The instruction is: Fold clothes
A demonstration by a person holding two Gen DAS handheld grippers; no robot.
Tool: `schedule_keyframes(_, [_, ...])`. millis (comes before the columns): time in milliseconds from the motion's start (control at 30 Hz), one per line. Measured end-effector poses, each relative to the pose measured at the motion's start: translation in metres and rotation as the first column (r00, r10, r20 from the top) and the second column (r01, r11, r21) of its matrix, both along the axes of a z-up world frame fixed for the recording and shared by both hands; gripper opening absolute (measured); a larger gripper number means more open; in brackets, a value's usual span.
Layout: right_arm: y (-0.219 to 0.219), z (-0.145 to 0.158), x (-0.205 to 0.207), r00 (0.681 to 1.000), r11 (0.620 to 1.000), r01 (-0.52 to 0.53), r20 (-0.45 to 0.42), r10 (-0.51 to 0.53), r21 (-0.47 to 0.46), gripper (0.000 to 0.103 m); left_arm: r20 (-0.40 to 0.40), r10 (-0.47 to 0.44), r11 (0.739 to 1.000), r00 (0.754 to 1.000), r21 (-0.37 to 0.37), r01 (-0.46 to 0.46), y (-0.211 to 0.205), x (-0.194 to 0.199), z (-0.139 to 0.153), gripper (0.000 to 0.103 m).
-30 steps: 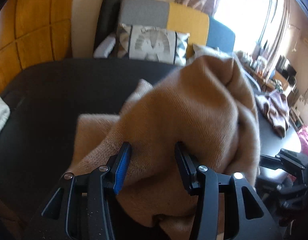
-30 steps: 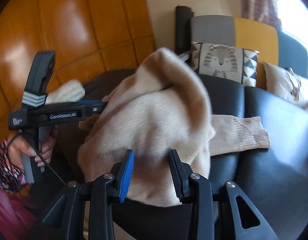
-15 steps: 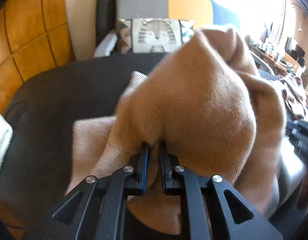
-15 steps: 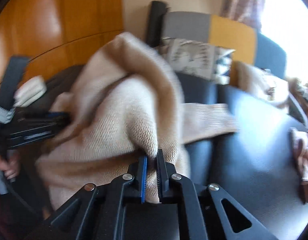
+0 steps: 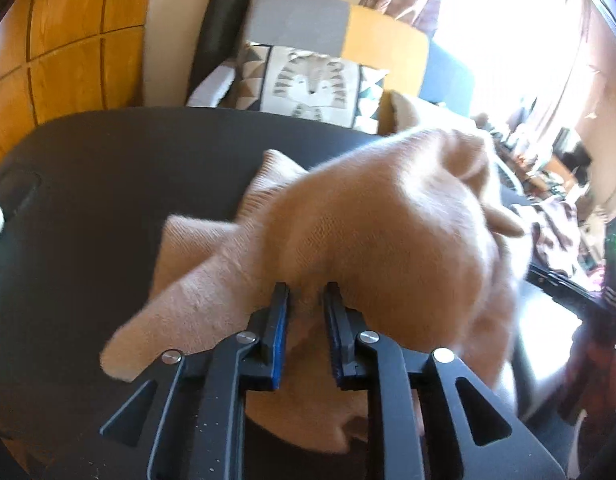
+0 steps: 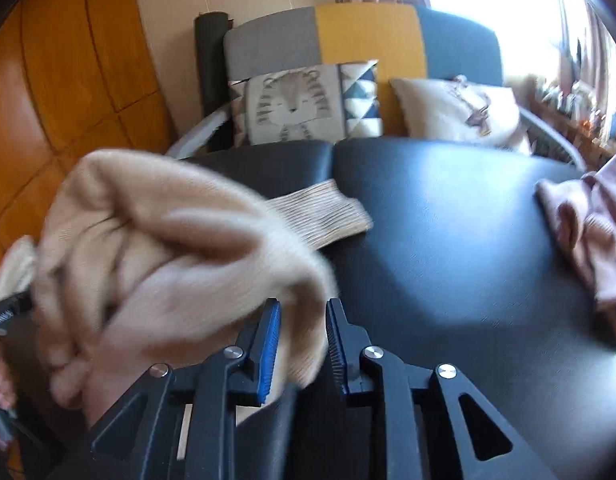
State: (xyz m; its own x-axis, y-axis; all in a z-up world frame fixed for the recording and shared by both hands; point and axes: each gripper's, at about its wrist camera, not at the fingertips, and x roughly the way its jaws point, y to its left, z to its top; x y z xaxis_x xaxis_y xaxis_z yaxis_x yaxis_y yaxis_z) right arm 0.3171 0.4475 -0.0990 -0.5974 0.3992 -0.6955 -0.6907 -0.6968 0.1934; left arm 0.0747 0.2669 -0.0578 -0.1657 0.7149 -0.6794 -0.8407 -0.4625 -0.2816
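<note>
Right now your left gripper (image 5: 306, 300) is opening its jaws to a narrow gap with a fold of the beige sweater (image 5: 379, 248) between them, and your right gripper (image 6: 302, 316) is opening too, a little wider, with the sweater's near edge hanging between its pads. The sweater is bunching up in a heap over the left part of the black table (image 6: 447, 240), its ribbed cuff (image 6: 327, 212) lying flat toward the far edge. To the right you are getting plenty of bare tabletop, up to the pink garment (image 6: 587, 232) lying at the right rim.
</note>
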Motion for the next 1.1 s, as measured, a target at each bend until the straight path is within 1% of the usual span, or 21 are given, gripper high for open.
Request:
schedule_keyframes(33, [-0.010, 0.001, 0.005, 1.000, 1.000, -0.016, -0.019, 0.016, -0.001, 0.026, 0.023, -0.007, 1.000, 1.000, 0.020, 0.007, -0.005, 0.002, 0.001, 0.026])
schedule_keyframes(100, [-0.022, 0.003, 0.010, 0.996, 0.998, -0.063, -0.068, 0.061, -0.031, 0.030, 0.076, -0.024, 0.998, 0.997, 0.060, 0.020, -0.016, 0.005, 0.002, 0.028])
schedule_keyframes(133, [-0.029, 0.003, 0.011, 0.991, 0.993, -0.099, -0.094, 0.093, -0.064, 0.031, 0.099, -0.037, 0.997, 0.994, 0.075, 0.029, -0.019, 0.006, 0.003, 0.032])
schedule_keyframes(167, [-0.036, 0.002, 0.011, 0.985, 0.986, -0.137, -0.121, 0.125, -0.098, 0.031, 0.117, -0.050, 0.996, 0.992, 0.080, 0.041, -0.020, 0.009, 0.003, 0.042])
schedule_keyframes(233, [-0.046, 0.000, 0.010, 0.976, 0.980, -0.151, -0.176, 0.128, -0.129, 0.034, 0.144, -0.082, 0.994, 0.986, 0.087, 0.070, -0.021, 0.016, 0.003, 0.053])
schedule_keyframes(300, [-0.056, -0.007, 0.003, 0.968, 0.966, -0.193, -0.192, 0.160, -0.172, 0.036, 0.129, -0.123, 0.990, 0.984, 0.082, 0.113, -0.017, 0.028, 0.004, 0.053])
schedule_keyframes(400, [-0.070, -0.017, -0.011, 0.970, 0.955, -0.218, -0.152, 0.190, -0.200, 0.037, 0.092, -0.167, 0.985, 0.982, 0.049, 0.163, -0.007, 0.043, 0.002, 0.056])
schedule_keyframes(433, [-0.078, -0.021, -0.016, 0.973, 0.958, -0.219, -0.110, 0.201, -0.186, 0.037, 0.070, -0.173, 0.985, 0.982, 0.024, 0.171, -0.002, 0.048, -0.001, 0.061])
schedule_keyframes(467, [-0.083, -0.025, -0.021, 0.973, 0.957, -0.228, -0.085, 0.216, -0.180, 0.037, 0.053, -0.168, 0.986, 0.984, -0.011, 0.169, 0.004, 0.050, -0.006, 0.065])
schedule_keyframes(600, [-0.103, -0.039, -0.042, 0.961, 0.949, -0.270, 0.008, 0.275, -0.160, 0.037, -0.002, -0.131, 0.979, 0.991, -0.158, 0.129, 0.029, 0.058, -0.032, 0.066])
schedule_keyframes(667, [-0.104, -0.045, -0.047, 0.966, 0.957, -0.253, 0.006, 0.257, -0.144, 0.037, -0.056, -0.118, 0.978, 0.991, -0.179, 0.106, 0.037, 0.064, -0.034, 0.065])
schedule_keyframes(700, [-0.106, -0.045, -0.048, 0.968, 0.959, -0.250, -0.004, 0.251, -0.133, 0.037, -0.085, -0.121, 0.977, 0.989, -0.184, 0.104, 0.041, 0.068, -0.032, 0.059])
schedule_keyframes(733, [-0.106, -0.045, -0.047, 0.968, 0.960, -0.248, -0.013, 0.249, -0.128, 0.032, -0.106, -0.129, 0.976, 0.986, -0.189, 0.108, 0.044, 0.071, -0.031, 0.039])
schedule_keyframes(767, [-0.105, -0.044, -0.047, 0.969, 0.961, -0.247, -0.021, 0.247, -0.125, 0.023, -0.112, -0.135, 0.975, 0.984, -0.190, 0.112, 0.046, 0.072, -0.027, 0.029])
schedule_keyframes(800, [-0.103, -0.043, -0.044, 0.972, 0.963, -0.236, -0.029, 0.234, -0.130, 0.010, -0.116, -0.139, 0.975, 0.983, -0.188, 0.116, 0.048, 0.073, -0.023, 0.026])
schedule_keyframes(867, [-0.096, -0.038, -0.034, 0.980, 0.971, -0.196, -0.063, 0.190, -0.135, 0.007, -0.095, -0.117, 0.984, 0.989, -0.146, 0.103, 0.045, 0.067, -0.010, 0.022])
schedule_keyframes(933, [-0.086, -0.028, -0.018, 0.986, 0.982, -0.138, -0.116, 0.123, -0.131, 0.007, -0.068, -0.073, 0.995, 0.995, -0.077, 0.068, 0.038, 0.055, 0.009, 0.021])
schedule_keyframes(967, [-0.082, -0.022, -0.009, 0.987, 0.988, -0.103, -0.133, 0.088, -0.114, 0.007, -0.067, -0.051, 0.998, 0.996, -0.038, 0.049, 0.033, 0.048, 0.022, 0.021])
schedule_keyframes(1033, [-0.071, -0.006, 0.012, 0.986, 0.997, -0.020, -0.168, 0.008, -0.070, 0.006, -0.068, -0.008, 0.999, 0.998, 0.042, 0.011, 0.023, 0.035, 0.049, 0.021])
schedule_keyframes(1100, [-0.060, 0.010, 0.033, 0.975, 0.998, 0.049, -0.214, -0.059, -0.050, 0.006, -0.059, 0.031, 0.993, 0.998, 0.119, -0.024, 0.014, 0.021, 0.077, 0.021])
